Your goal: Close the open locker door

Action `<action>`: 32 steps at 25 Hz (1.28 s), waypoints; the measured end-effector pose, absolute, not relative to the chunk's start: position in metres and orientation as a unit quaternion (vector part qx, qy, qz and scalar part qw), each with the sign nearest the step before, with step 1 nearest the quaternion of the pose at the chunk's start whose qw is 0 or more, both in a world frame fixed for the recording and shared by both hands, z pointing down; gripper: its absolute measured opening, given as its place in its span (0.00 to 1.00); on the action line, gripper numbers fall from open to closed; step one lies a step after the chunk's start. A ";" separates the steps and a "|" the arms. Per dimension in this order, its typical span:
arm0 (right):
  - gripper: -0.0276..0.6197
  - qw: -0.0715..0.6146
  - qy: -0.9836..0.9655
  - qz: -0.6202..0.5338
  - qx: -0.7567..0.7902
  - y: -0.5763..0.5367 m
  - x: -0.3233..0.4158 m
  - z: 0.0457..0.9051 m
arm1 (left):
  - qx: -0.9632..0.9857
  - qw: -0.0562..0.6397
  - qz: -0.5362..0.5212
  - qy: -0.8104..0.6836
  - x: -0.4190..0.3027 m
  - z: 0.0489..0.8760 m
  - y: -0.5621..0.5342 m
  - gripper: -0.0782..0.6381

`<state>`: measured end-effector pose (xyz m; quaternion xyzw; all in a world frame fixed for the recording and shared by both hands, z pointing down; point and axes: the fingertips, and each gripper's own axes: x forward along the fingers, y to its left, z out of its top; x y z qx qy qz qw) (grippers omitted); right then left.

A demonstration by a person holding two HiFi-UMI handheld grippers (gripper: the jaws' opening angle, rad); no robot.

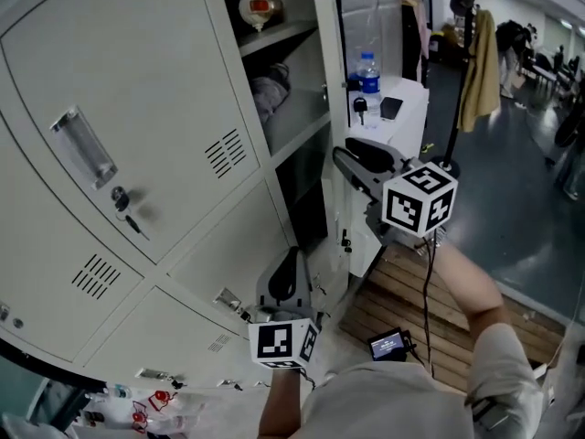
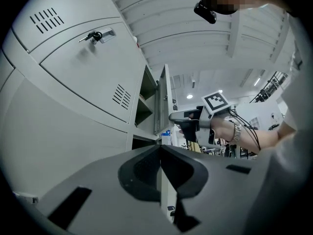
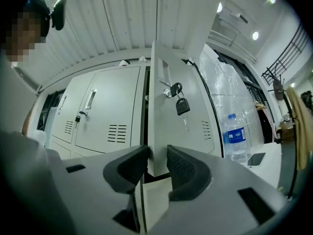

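Observation:
The open locker door [image 1: 322,62] stands edge-on beside the open compartment [image 1: 283,80], which holds shelves with things on them. My right gripper [image 1: 340,161] grips the door's free edge low down. In the right gripper view the door [image 3: 188,131] fills the gap between the pads of my right gripper [image 3: 157,163]. A bunch of keys [image 3: 180,102] hangs from its lock. My left gripper [image 1: 291,256] hangs lower, in front of the closed lower lockers, shut on nothing. In the left gripper view the jaws of my left gripper [image 2: 160,153] meet, and the door [image 2: 162,102] and my right gripper [image 2: 173,117] show above.
Closed grey lockers [image 1: 137,126] fill the left, one with a key in its lock [image 1: 123,199]. Right of the door a white table [image 1: 411,99] carries a water bottle [image 1: 368,76] and a phone [image 1: 391,108]. A wooden pallet [image 1: 402,291] lies below, and a coat [image 1: 477,58] hangs further right.

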<state>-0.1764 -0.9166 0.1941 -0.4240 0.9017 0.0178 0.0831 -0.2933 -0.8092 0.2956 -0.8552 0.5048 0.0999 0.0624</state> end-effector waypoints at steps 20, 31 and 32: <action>0.22 0.026 0.848 0.033 -0.529 -0.952 -0.249 0.192 | -0.866 0.045 0.108 0.486 -0.337 0.307 -0.817 0.12; 0.22 -0.010 0.837 0.060 -0.544 -0.970 -0.273 0.191 | -0.863 0.051 0.108 0.491 -0.355 0.305 -0.819 0.12; 0.22 -0.013 0.836 0.061 -0.545 -0.970 -0.274 0.191 | -0.862 0.050 0.108 0.492 -0.356 0.306 -0.820 0.12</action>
